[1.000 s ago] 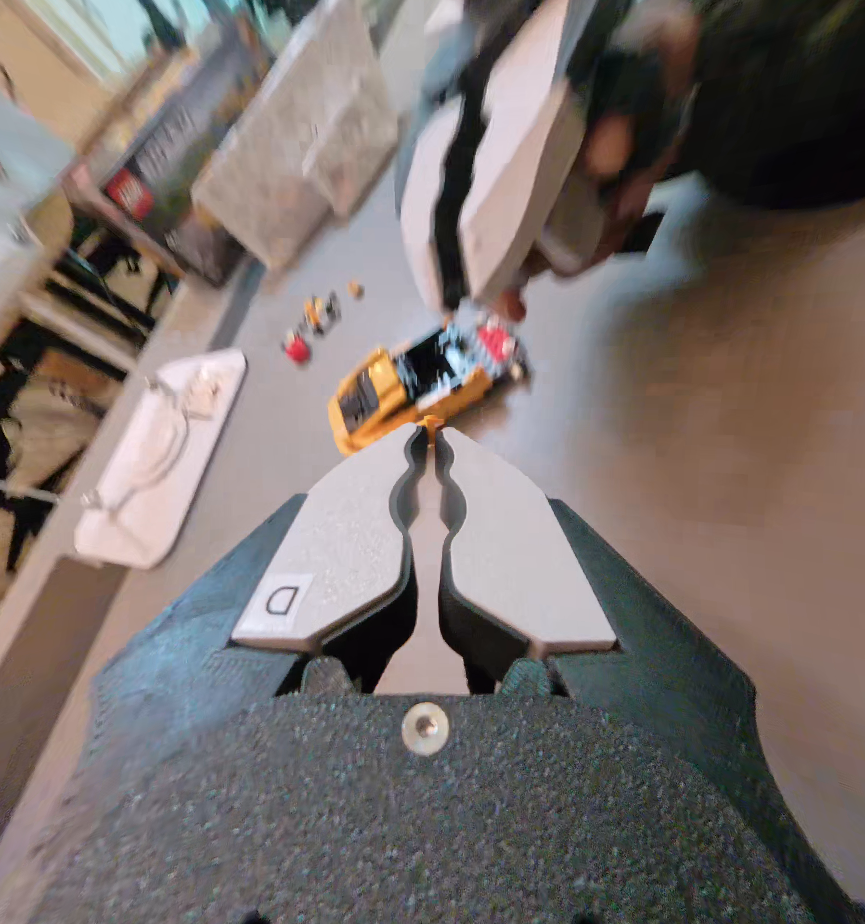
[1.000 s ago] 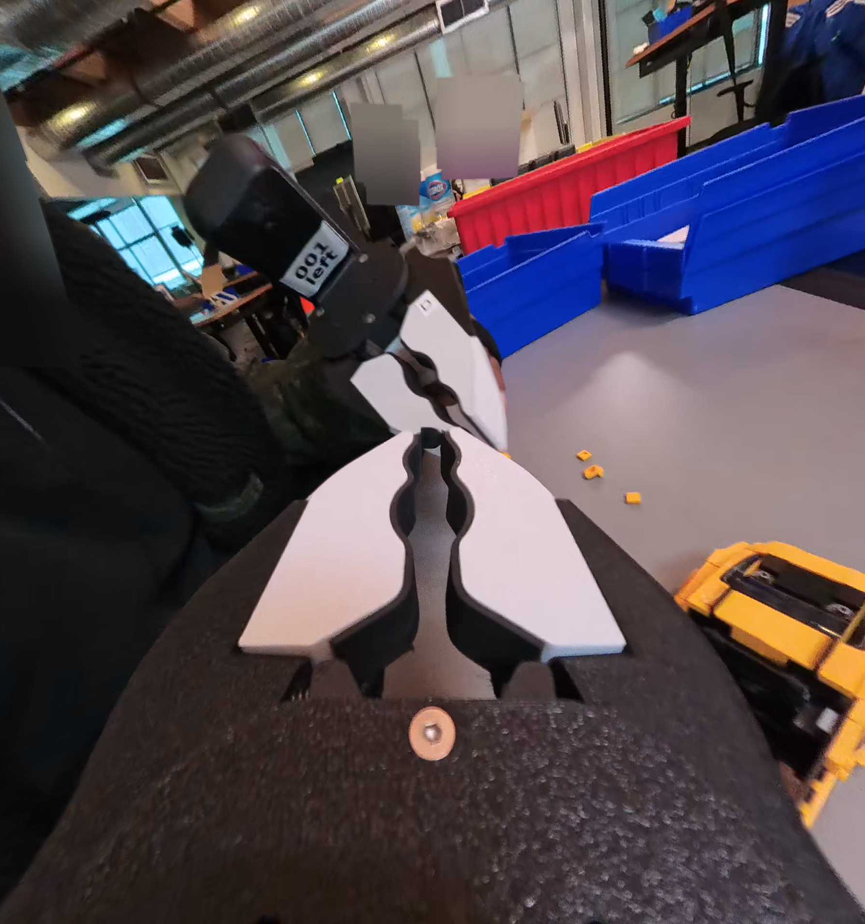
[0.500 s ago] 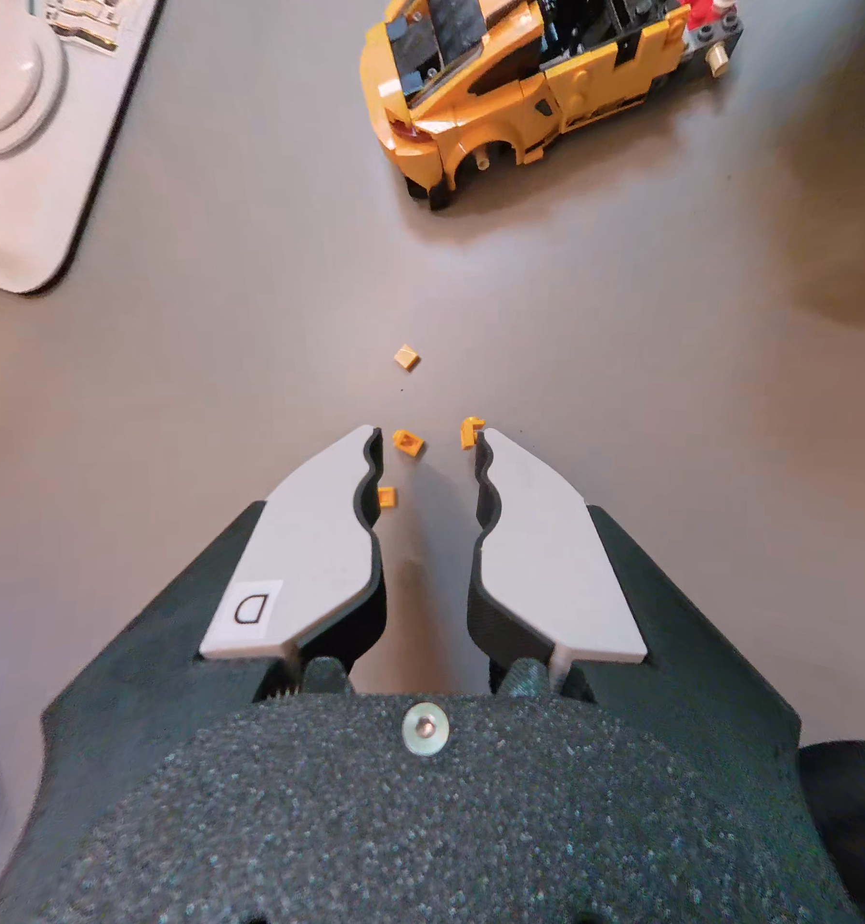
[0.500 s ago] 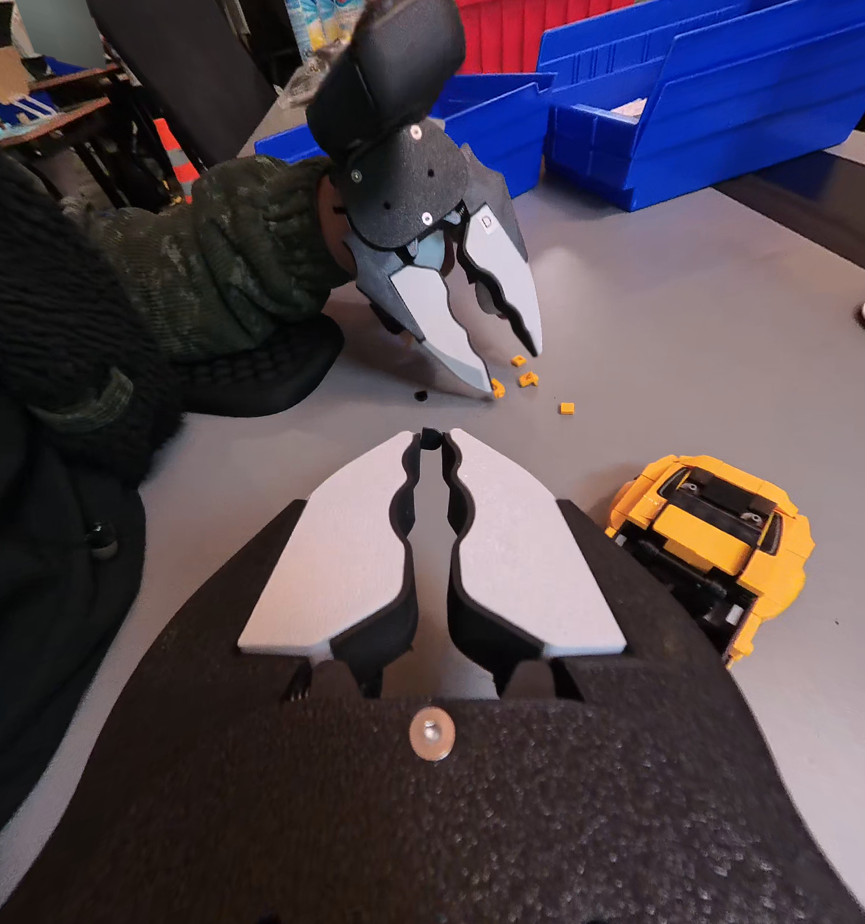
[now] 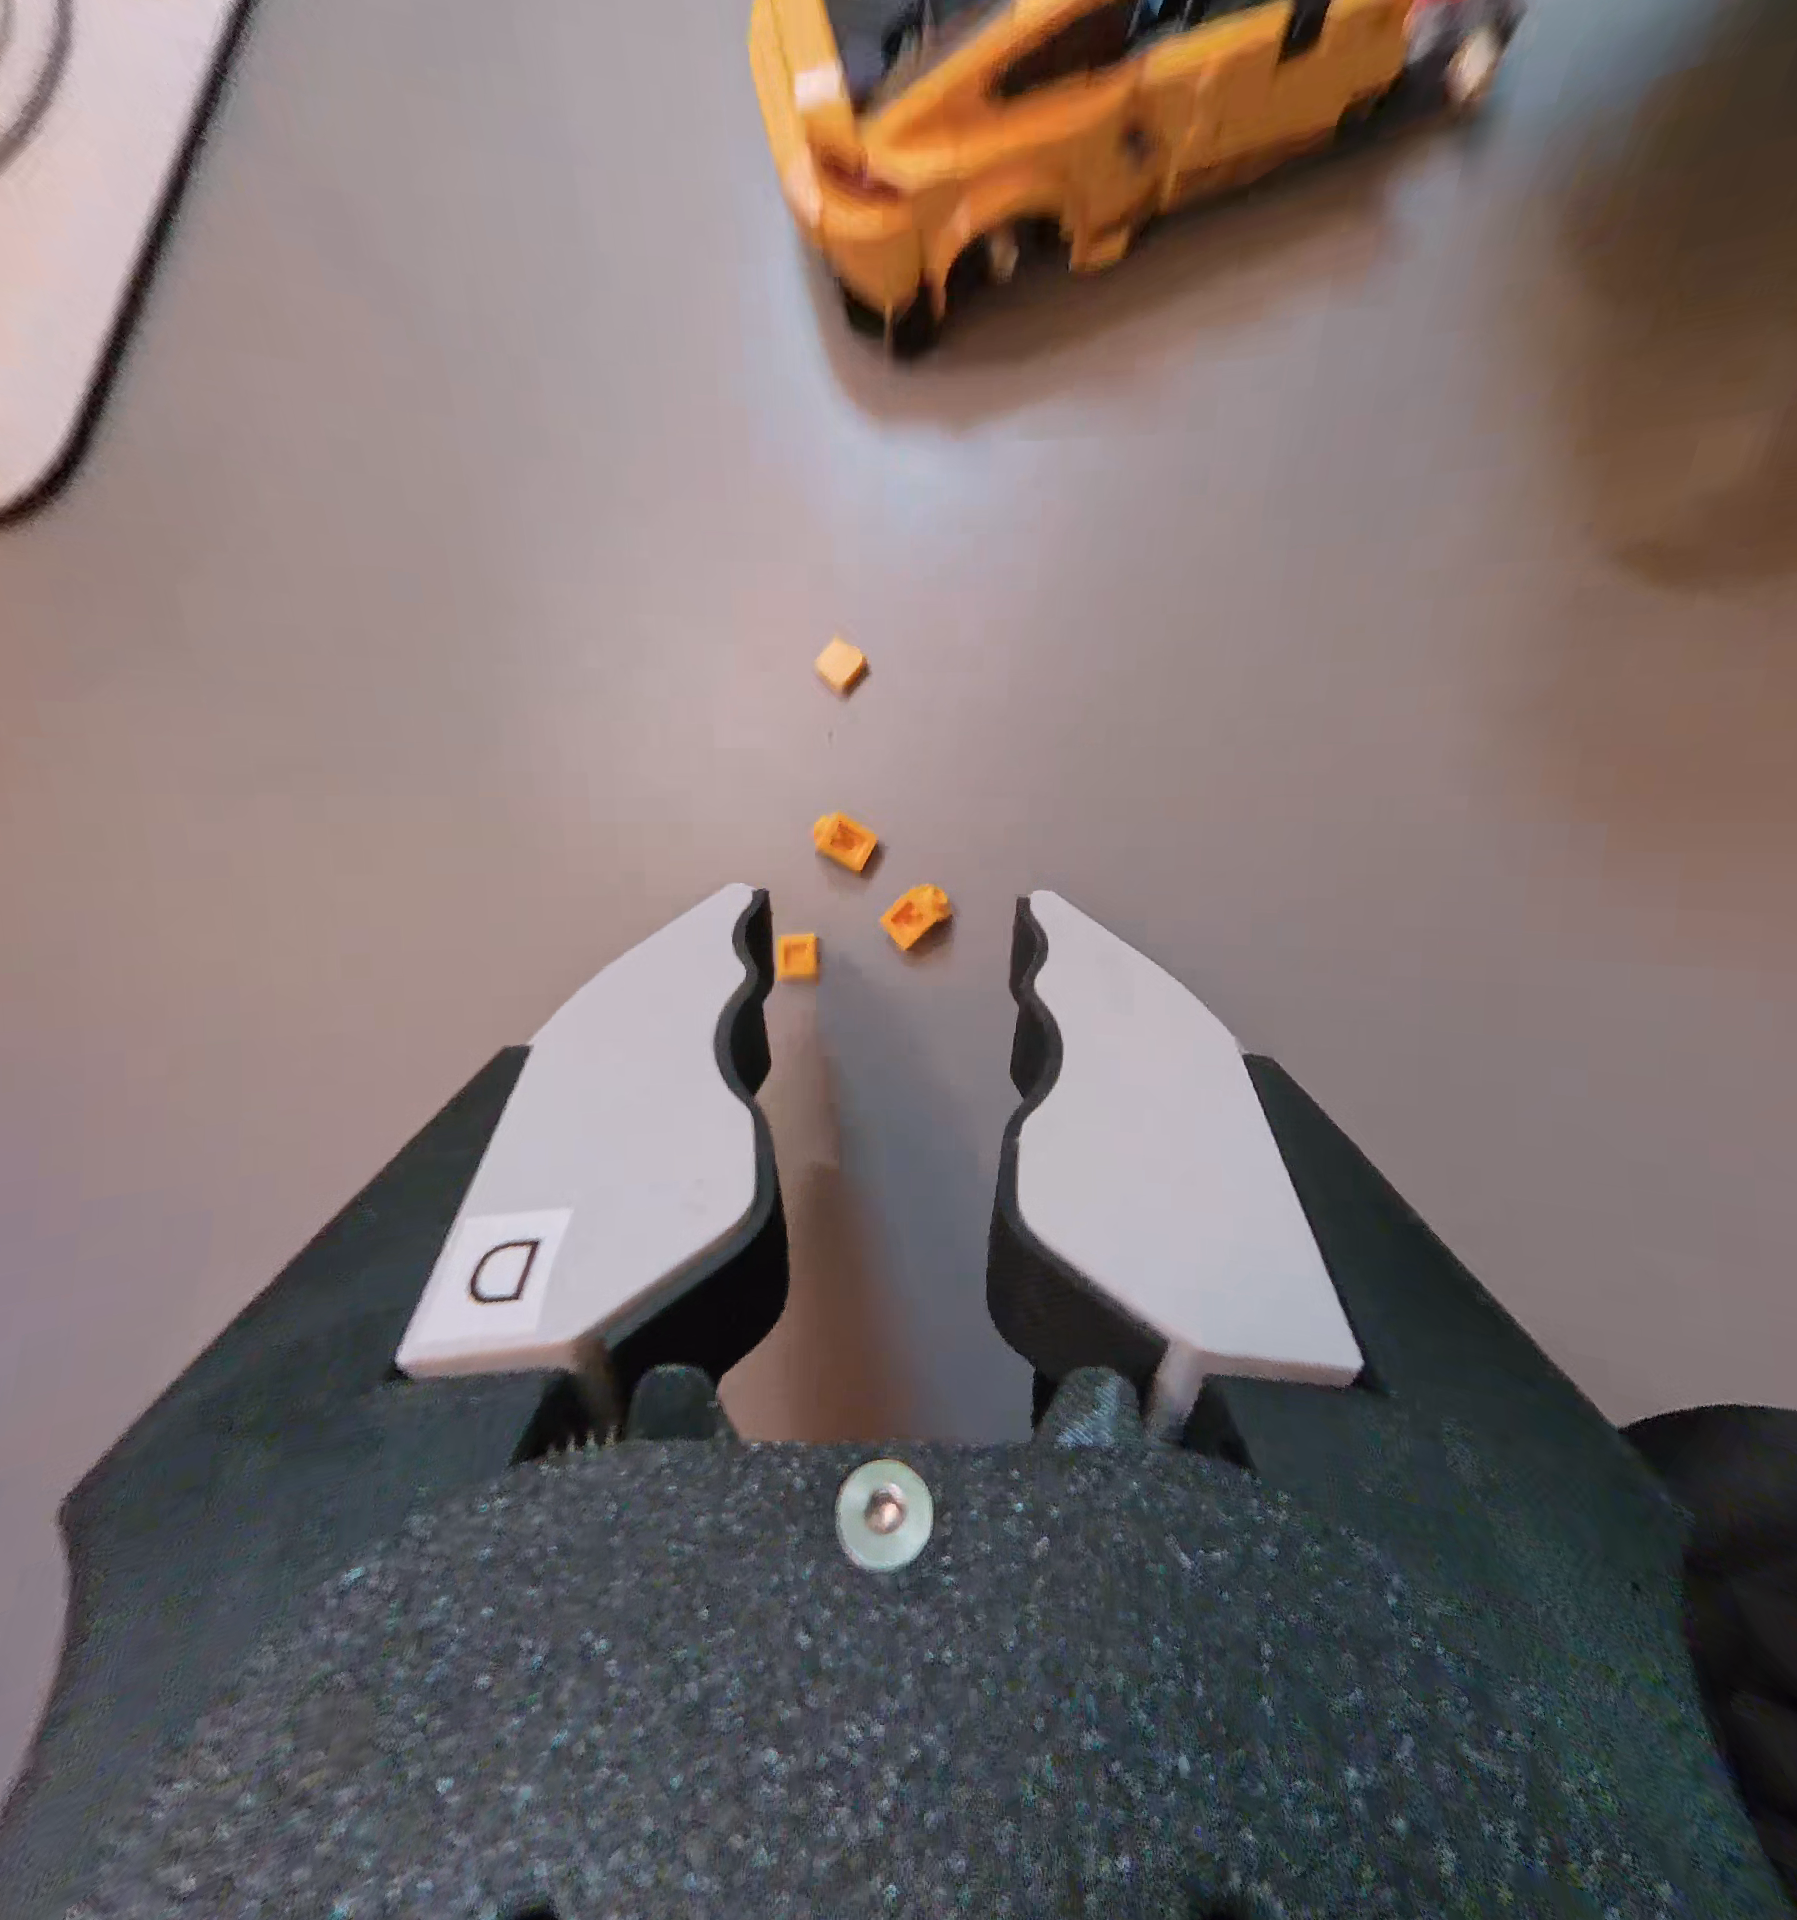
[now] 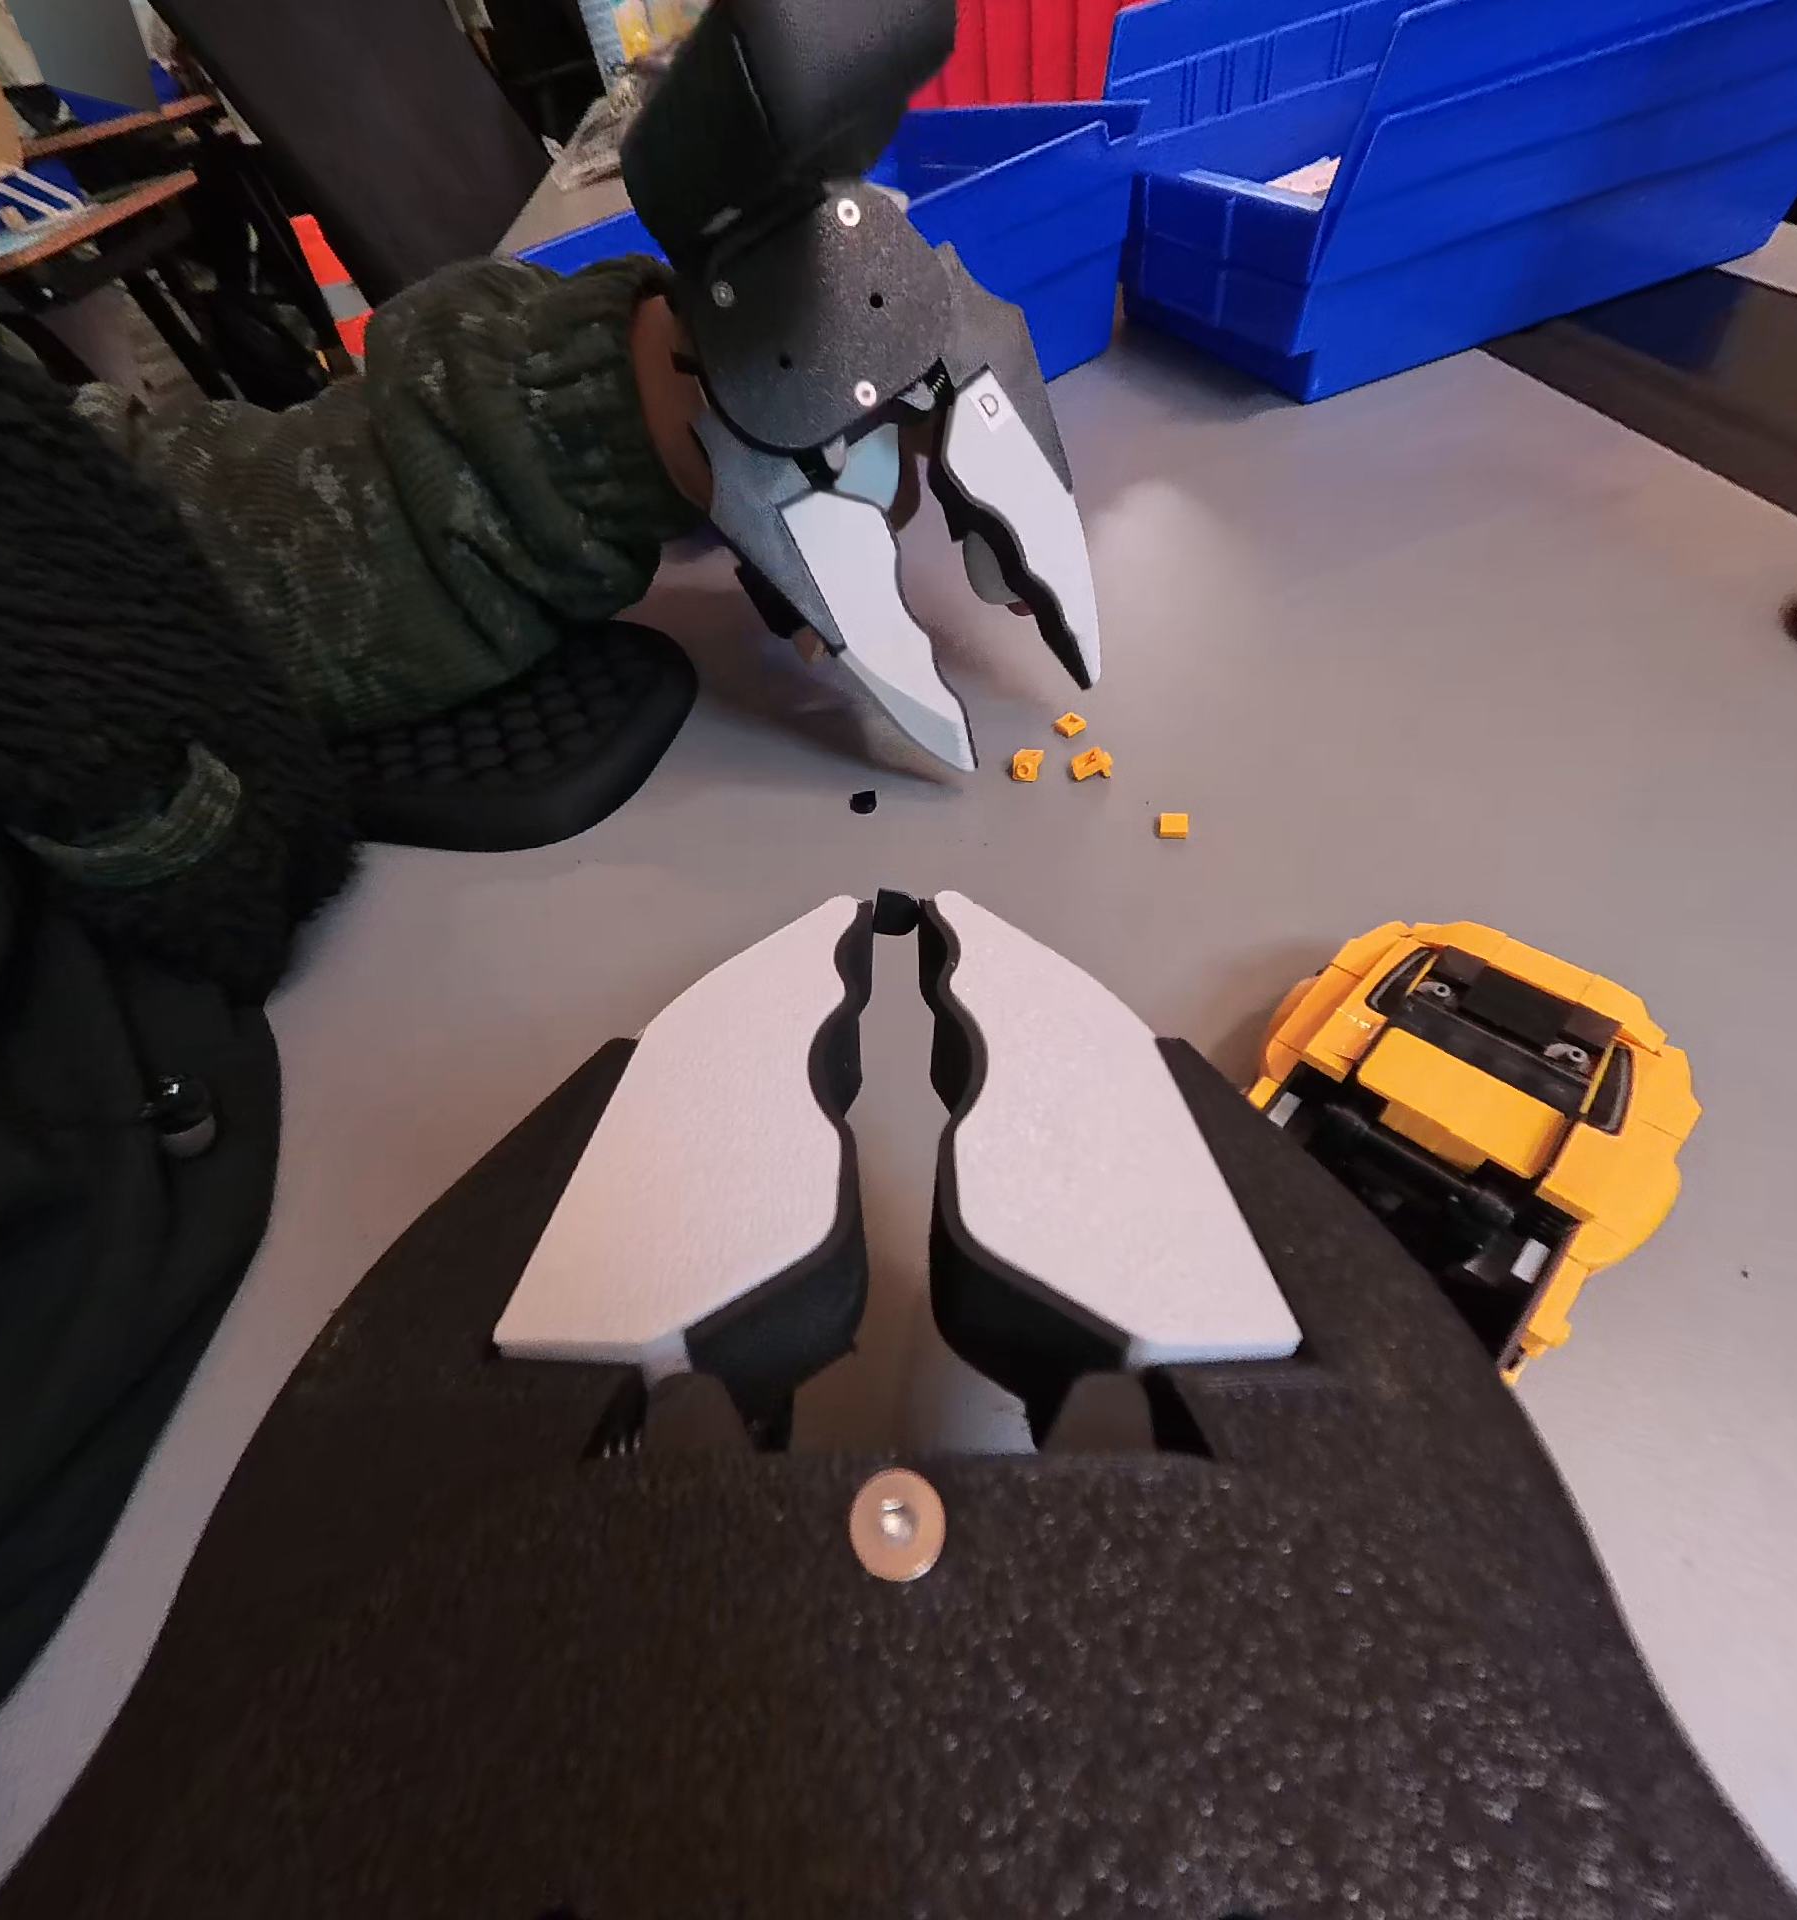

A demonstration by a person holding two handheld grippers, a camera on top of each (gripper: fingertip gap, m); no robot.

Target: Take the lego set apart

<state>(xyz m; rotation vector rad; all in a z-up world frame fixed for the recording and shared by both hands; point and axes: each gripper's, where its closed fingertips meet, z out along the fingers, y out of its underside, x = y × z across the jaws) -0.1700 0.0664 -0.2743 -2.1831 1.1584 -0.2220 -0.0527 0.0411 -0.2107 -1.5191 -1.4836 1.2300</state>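
Observation:
A yellow and black lego car [image 5: 1060, 145] stands on the grey table, far ahead in the left wrist view and at the right in the right wrist view [image 6: 1486, 1122]. Several small orange lego pieces [image 5: 844, 840] lie loose on the table. My left gripper [image 5: 892, 909] is open and empty, its tips just above and around the nearest pieces; it also shows in the right wrist view [image 6: 1029, 727]. My right gripper [image 6: 894, 914] is shut on a small black lego piece [image 6: 892, 914] at its tips, above the table. Another tiny black piece [image 6: 862, 801] lies on the table.
A white pad [image 5: 32, 260] lies at the far left. Blue bins [image 6: 1445, 187] and a red bin stand at the table's back. A person's knit sleeve [image 6: 374, 499] and a black wrist rest [image 6: 520, 748] are at the left. My hands' fingertips stand some 15 cm from each other.
My left gripper has swung down over the table, opened and let an orange piece fall among the others. My right gripper stays shut on the black piece and has tilted down.

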